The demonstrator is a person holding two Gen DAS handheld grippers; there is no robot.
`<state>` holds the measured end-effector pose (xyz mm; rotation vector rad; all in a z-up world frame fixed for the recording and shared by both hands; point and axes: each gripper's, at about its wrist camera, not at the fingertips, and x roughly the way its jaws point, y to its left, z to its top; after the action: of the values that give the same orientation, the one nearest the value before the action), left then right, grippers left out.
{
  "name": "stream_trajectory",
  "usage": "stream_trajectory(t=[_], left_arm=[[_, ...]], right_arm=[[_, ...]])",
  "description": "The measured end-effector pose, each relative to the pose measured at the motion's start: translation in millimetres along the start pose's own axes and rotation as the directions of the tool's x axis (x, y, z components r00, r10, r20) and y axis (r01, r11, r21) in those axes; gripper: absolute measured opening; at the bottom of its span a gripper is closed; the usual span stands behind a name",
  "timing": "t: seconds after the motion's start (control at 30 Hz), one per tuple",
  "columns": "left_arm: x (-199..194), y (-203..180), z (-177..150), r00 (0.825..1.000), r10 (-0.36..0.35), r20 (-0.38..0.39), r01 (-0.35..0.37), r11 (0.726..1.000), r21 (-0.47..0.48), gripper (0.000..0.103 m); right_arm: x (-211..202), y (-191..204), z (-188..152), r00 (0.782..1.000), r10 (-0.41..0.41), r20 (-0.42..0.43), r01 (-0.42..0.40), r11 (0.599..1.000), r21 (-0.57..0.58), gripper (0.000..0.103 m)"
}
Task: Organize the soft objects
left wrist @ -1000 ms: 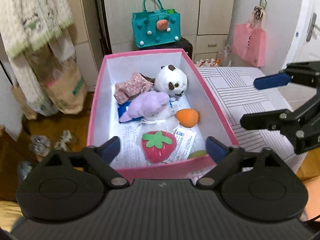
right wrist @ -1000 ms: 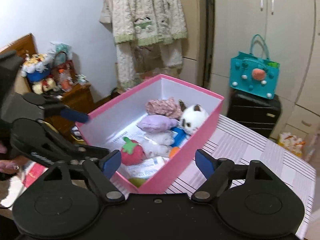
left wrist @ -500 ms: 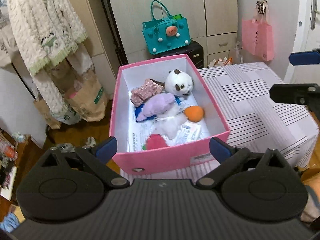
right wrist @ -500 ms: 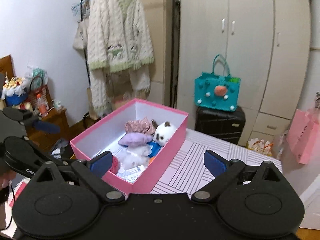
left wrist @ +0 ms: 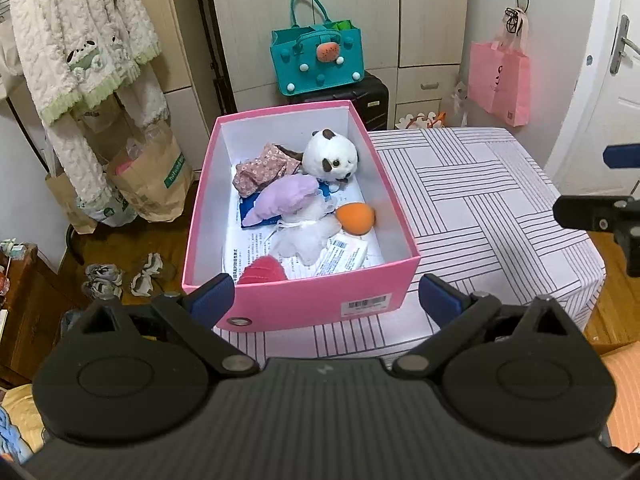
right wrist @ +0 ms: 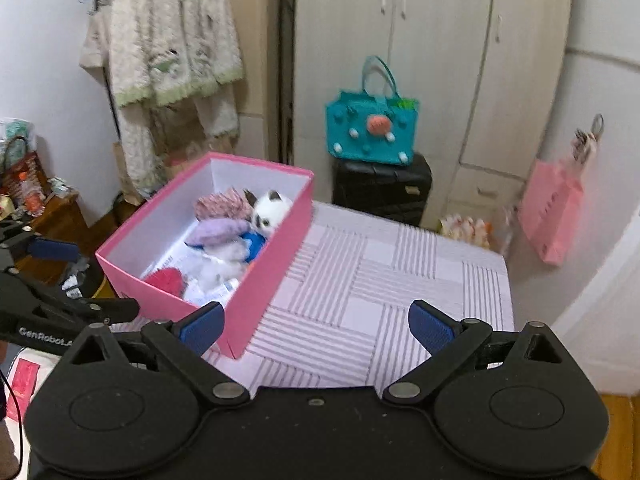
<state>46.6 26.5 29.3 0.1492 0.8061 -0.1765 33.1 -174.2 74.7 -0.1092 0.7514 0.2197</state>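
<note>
You are holding both grippers back from the pink box (left wrist: 304, 300), each tilting down toward it. The left gripper (left wrist: 326, 296) is showing its 2 blue pads spread wide with nothing between them; the box's near wall is sitting beyond the tips, not touching them. The right gripper (right wrist: 316, 326) is also standing with jaws wide apart and empty, its tips hanging over the striped tablecloth (right wrist: 380, 276) just beside the box's near corner. The box is sitting on the left part of the table, its left edge overhanging the floor side. Inside it the soft things are lying in a loose heap: a panda plush (left wrist: 332, 158) at the far right, a floral pouch (left wrist: 260, 170) to its left, a lilac plush (left wrist: 286, 200) in the middle overlapping a blue item (left wrist: 250, 216), a white plush (left wrist: 304, 236) just below that, an orange ball (left wrist: 355, 219) against the right wall, a red strawberry (left wrist: 262, 270) at the near wall, partly hiding behind it. Printed paper (left wrist: 240, 248) is lining the bottom, with a labelled packet (left wrist: 344, 254) near the ball. Behind the table a teal bag (left wrist: 318, 60) is resting on a black suitcase (left wrist: 370, 96); a pink bag (left wrist: 500, 80) is hanging on the right, a cream cardigan (left wrist: 80, 48) on the left.
</note>
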Motion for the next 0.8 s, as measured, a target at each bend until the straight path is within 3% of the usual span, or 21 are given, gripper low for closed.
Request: stream_trajectory(t=[0.57, 0.8], left_arm=[[4.9, -7.3, -10.0, 0.999, -0.025, 0.041, 0.028, 0.998, -0.062, 0.1], [8.4, -11.4, -13.8, 0.999, -0.012, 0.039, 0.015, 0.998, -0.062, 0.1]], right_arm=[[-8.8, 8.9, -28.5, 0.997, -0.059, 0.046, 0.057, 0.997, 0.051, 0.1], [-4.7, 12.7, -36.2, 0.989, -0.14, 0.044, 0.138, 0.989, 0.052, 0.1]])
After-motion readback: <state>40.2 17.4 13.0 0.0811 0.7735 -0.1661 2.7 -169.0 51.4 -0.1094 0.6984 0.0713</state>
